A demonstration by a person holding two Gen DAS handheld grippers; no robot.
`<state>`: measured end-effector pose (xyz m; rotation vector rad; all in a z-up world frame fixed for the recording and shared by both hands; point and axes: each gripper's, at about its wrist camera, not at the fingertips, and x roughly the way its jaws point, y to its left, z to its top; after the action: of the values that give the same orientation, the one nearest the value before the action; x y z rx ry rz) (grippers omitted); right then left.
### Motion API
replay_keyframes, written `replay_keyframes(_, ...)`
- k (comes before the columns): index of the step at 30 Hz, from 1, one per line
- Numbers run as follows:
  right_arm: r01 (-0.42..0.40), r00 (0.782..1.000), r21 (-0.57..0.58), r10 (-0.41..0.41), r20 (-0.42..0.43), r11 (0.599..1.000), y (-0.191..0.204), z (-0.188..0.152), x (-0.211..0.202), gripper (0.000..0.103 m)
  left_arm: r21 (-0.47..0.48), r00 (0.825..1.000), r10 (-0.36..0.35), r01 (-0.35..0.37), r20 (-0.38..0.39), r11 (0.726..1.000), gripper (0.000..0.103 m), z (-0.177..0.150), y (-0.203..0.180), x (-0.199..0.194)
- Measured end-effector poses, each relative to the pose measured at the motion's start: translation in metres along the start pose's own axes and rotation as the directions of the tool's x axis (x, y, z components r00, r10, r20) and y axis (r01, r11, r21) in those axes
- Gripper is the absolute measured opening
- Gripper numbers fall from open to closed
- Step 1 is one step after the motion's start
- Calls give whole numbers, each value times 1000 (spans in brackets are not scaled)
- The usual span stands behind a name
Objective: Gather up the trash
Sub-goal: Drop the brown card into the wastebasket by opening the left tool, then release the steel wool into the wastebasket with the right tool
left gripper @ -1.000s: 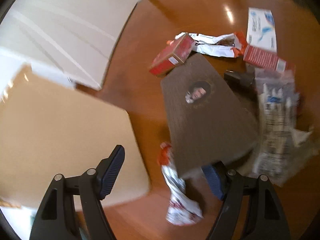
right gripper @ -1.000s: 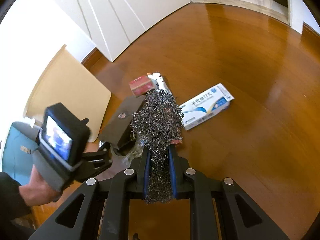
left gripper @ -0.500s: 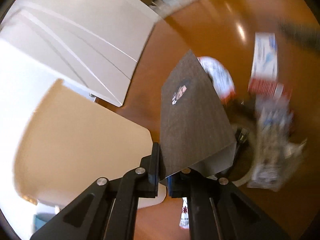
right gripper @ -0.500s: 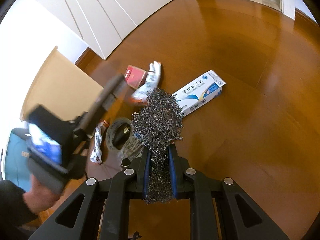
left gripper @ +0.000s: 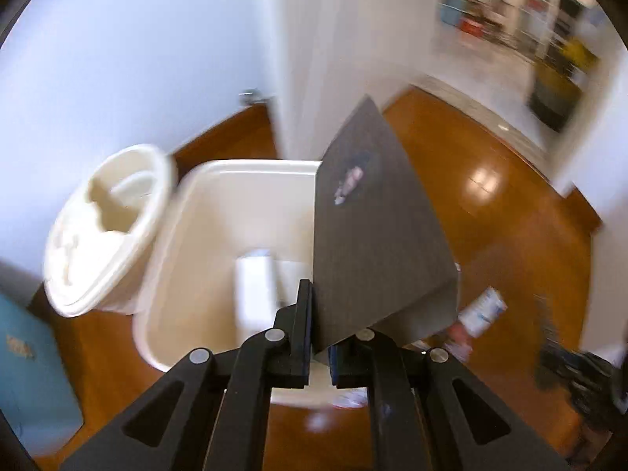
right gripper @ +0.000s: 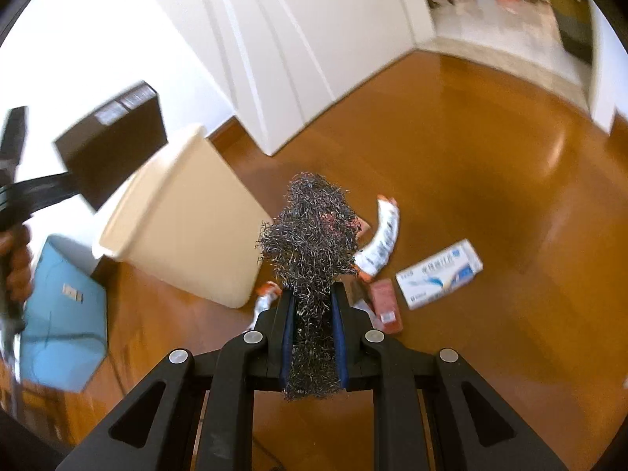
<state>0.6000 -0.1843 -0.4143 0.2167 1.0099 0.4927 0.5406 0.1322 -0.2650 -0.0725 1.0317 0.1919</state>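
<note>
Between the left tool (left gripper: 318, 327) pads sits the near edge of a flat dark grey box (left gripper: 373, 235), clamped tight, its broad face tilted up and away with a small blurred label near the far end. Just past and below it is the open cream trash bin (left gripper: 219, 243), standing on the wooden floor (left gripper: 490, 204); something white lies in the bin's bottom, too blurred to name. A cream lid (left gripper: 106, 231) leans at the bin's left side, against the white wall. To the right of the box on the floor are a blue-and-white packet (left gripper: 481, 310) and some reddish scraps, blurred. A blue flat thing (left gripper: 27, 369) lies at the near left.

Right tool (right gripper: 313, 343): pads pressed together on a wad of steel wool (right gripper: 312, 243), which bulges out above the fingertips and hangs a little below them. From this view the bin (right gripper: 184, 219) is left of the wad, and the dark box (right gripper: 114, 145) hangs over its rim at far left, held by the other tool; part of a person's hand (right gripper: 17, 263) shows at the left edge. On the floor right of the wad: a curled white-and-orange wrapper (right gripper: 382, 239), a small red box (right gripper: 386, 304), and a white-and-blue carton (right gripper: 439, 272) lying flat, all near each other but apart from the bin. Another orange-tipped wrapper (right gripper: 265, 298) lies at the bin's base. White panelled doors (right gripper: 314, 39) stand beyond.
</note>
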Motion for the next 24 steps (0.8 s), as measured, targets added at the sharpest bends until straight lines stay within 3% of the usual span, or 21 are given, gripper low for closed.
replay_keyframes(2, 13, 1000, -56, -12, 3, 998, 16, 12, -14, 19, -37, 999, 43, -44, -24, 998, 7, 7, 22, 15)
replay_keyframes(5, 22, 1000, -92, -23, -7, 995, 34, 28, -29, 19, -81, 993, 42, -51, -108, 995, 9, 2, 38, 37)
replay_keyframes(6, 26, 1000, -104, -27, -13, 994, 42, 33, -33, 19, -104, 990, 33, -48, -137, 993, 25, 1, 44, 41)
replay_keyframes(7, 29, 999, -113, -31, -16, 993, 47, 36, -35, 19, -143, 989, 25, -45, -143, 989, 67, -1, 52, 39)
replay_keyframes(8, 28, 999, -121, -31, -20, 992, 54, 41, -38, 19, -162, 992, 19, -40, -128, 986, 91, -4, 55, 33)
replay_keyframes(9, 24, 999, -125, -27, -23, 992, 60, 44, -39, 19, -175, 995, 16, -34, -103, 984, 103, -10, 59, 23)
replay_keyframes(14, -18, 998, -148, 9, -61, 989, 106, 72, -35, 19, -219, 997, -46, 30, -64, 975, 103, -10, 85, -29)
replay_keyframes(17, -69, 995, -179, 54, -88, 981, 149, 95, -20, 20, -208, 999, -43, 38, -24, 977, 103, -10, 100, -67)
replay_keyframes(22, -148, 977, -146, 122, -173, 978, 207, 129, 33, 25, -207, 998, -60, 64, 23, 976, 103, -21, 107, -117)
replay_keyframes(24, -133, 972, -123, 105, -211, 984, 220, 137, 60, 25, -227, 997, -67, 75, 46, 971, 103, -29, 114, -127)
